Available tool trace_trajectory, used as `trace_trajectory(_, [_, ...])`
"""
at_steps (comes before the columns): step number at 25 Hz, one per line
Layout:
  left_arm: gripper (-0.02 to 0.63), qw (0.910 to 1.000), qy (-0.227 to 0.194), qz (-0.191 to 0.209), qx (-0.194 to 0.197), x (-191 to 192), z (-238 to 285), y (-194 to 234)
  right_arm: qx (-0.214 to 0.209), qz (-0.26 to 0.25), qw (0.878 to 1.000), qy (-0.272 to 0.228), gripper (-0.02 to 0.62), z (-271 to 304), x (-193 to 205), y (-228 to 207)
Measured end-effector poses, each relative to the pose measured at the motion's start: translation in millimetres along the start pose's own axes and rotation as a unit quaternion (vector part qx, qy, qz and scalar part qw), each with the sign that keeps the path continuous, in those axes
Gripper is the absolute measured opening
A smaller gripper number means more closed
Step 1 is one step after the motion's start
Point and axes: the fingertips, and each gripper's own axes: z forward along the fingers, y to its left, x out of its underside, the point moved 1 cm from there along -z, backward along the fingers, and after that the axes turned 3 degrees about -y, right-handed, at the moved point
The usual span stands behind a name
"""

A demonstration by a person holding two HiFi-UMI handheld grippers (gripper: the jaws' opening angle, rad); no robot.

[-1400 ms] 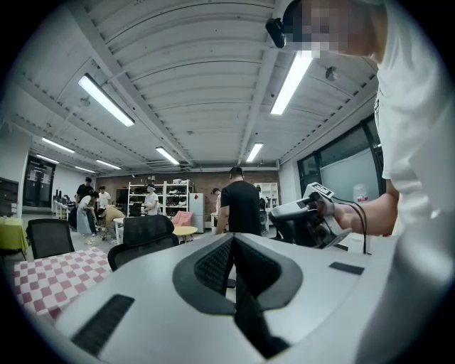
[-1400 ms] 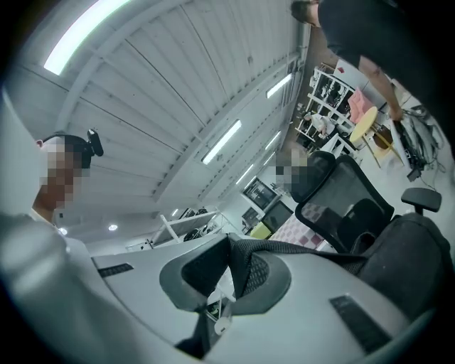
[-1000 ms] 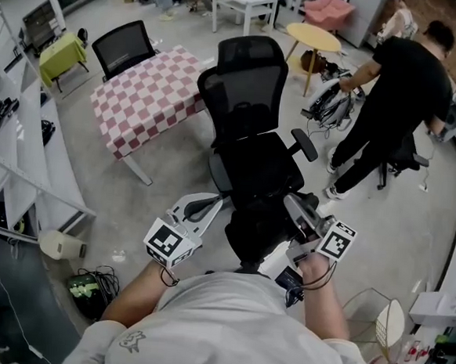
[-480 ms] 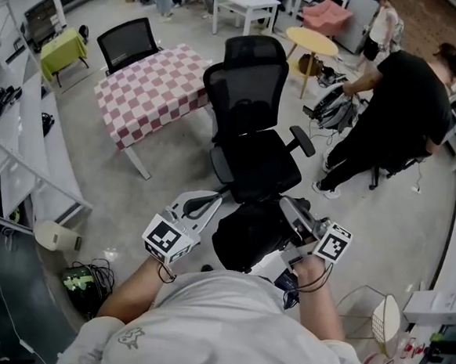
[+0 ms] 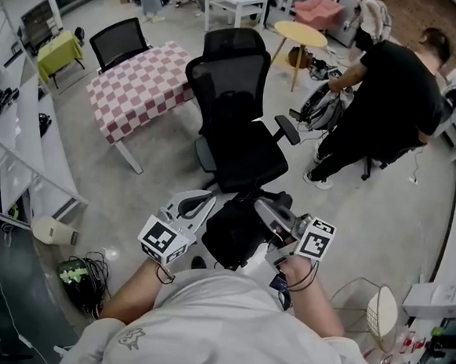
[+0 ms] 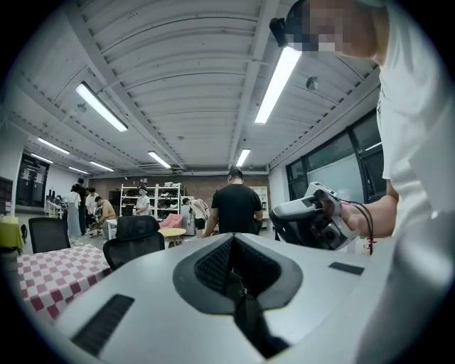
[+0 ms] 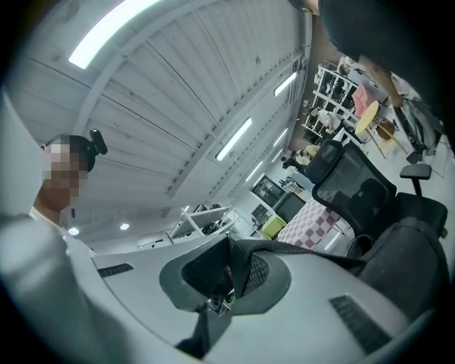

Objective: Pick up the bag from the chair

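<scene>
Black bag [image 5: 233, 234] now clear of chair [image 5: 238, 151]; right gripper [image 5: 265, 208] fingers clamp its strap [image 7: 298, 250], left gripper [image 5: 199, 201] fingers closed

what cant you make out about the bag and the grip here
- bag underside: in the head view, hidden by the person's chest and the right gripper.
- bag shape: the right gripper view shows only its strap in the shut jaws; the rest runs off the right edge.
- left gripper touching the bag or not: too dark to tell in the head view; its own view shows shut jaws, no bag.
</scene>
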Motion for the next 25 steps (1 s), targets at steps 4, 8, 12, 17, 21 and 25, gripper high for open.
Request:
trace_trajectory(4, [0.012, 1.0, 0.002, 0.0, -0.005, 0.8, 11.7, -44.9, -0.007, -0.004, 1.0, 0.012, 0.032, -36.6, -1.9, 7.4])
trace_trajectory(8, [0.012, 0.9998, 0.007, 0.001, -0.016, 4.3, 14.8, -84.4, -0.013, -0.012, 1.0, 0.024, 0.032, -70.3, -4.0, 14.1])
trace_trajectory(12, [0.012, 0.9995, 0.014, 0.0, -0.029, 8.8, 12.7, -114.4, -0.016, -0.011, 0.999, 0.033, 0.032, -99.0, -2.4, 17.8])
trace_trajectory(17, [0.012, 0.999, 0.028, -0.002, -0.036, 14.4, 7.3, -145.2, -0.013, -0.005, 0.999, 0.033, 0.032, -132.8, 2.1, 23.3])
trace_trajectory(21, [0.012, 0.9989, 0.034, -0.004, -0.031, 18.0, 4.1, -157.9, -0.006, -0.003, 1.0, 0.027, 0.032, -149.9, 7.5, 25.8])
trace_trajectory(25, [0.012, 0.9991, 0.036, -0.009, -0.02, 23.0, 2.1, -166.7, 0.005, 0.001, 1.0, 0.02, 0.032, -162.0, 17.9, 26.2])
